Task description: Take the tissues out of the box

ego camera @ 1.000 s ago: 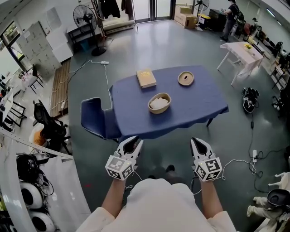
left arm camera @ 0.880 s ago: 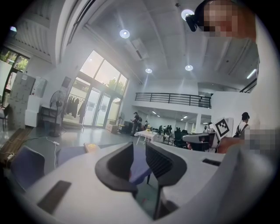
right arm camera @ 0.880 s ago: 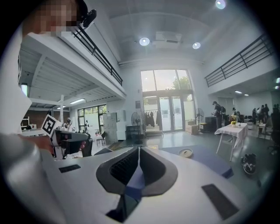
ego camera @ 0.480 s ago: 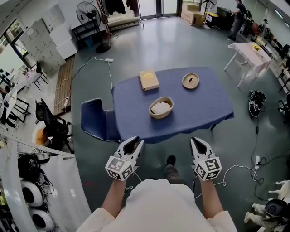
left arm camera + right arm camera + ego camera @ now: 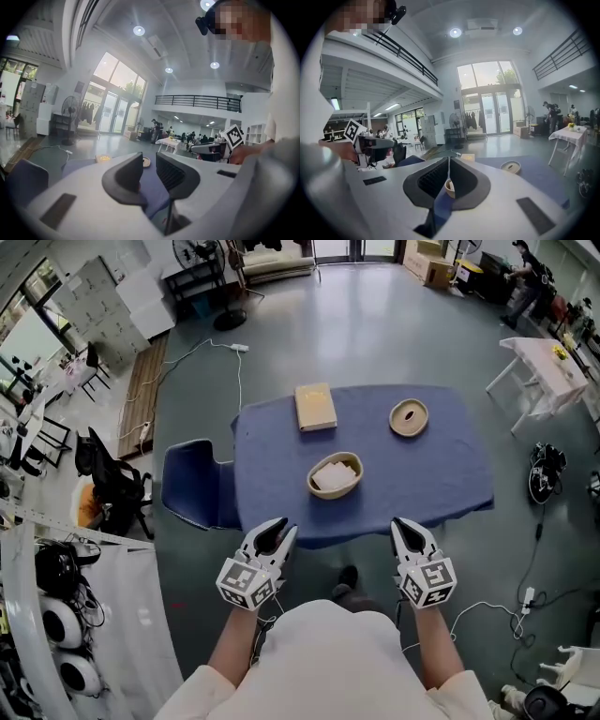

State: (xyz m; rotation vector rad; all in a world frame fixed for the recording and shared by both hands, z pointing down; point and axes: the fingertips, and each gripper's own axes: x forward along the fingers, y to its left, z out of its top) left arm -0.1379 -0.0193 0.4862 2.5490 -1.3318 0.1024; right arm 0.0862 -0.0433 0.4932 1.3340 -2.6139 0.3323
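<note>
The tan tissue box point(image 5: 316, 407) lies flat at the far left of the blue-clothed table point(image 5: 450, 474). A wicker bowl point(image 5: 335, 474) holding white tissue sits nearer the front edge. Both grippers hover short of the table's near edge, held in front of the person's body and well away from the box. My left gripper point(image 5: 273, 534) stands open, a clear gap between its jaws and nothing in it point(image 5: 149, 164). My right gripper point(image 5: 409, 531) is shut, its tips meeting with nothing between them point(image 5: 449, 160). In the right gripper view the bowl point(image 5: 449, 188) shows beyond the jaws.
A second, shallow wicker dish point(image 5: 409, 416) sits at the table's far right. A blue chair point(image 5: 192, 486) stands against the left side. A white folding table point(image 5: 548, 367) is at the far right, with cables on the grey floor point(image 5: 375, 324) around.
The table has drawn closer and slid slightly right in the head view as the person steps toward it. Both grippers keep their place in front of the body, jaws unchanged.
</note>
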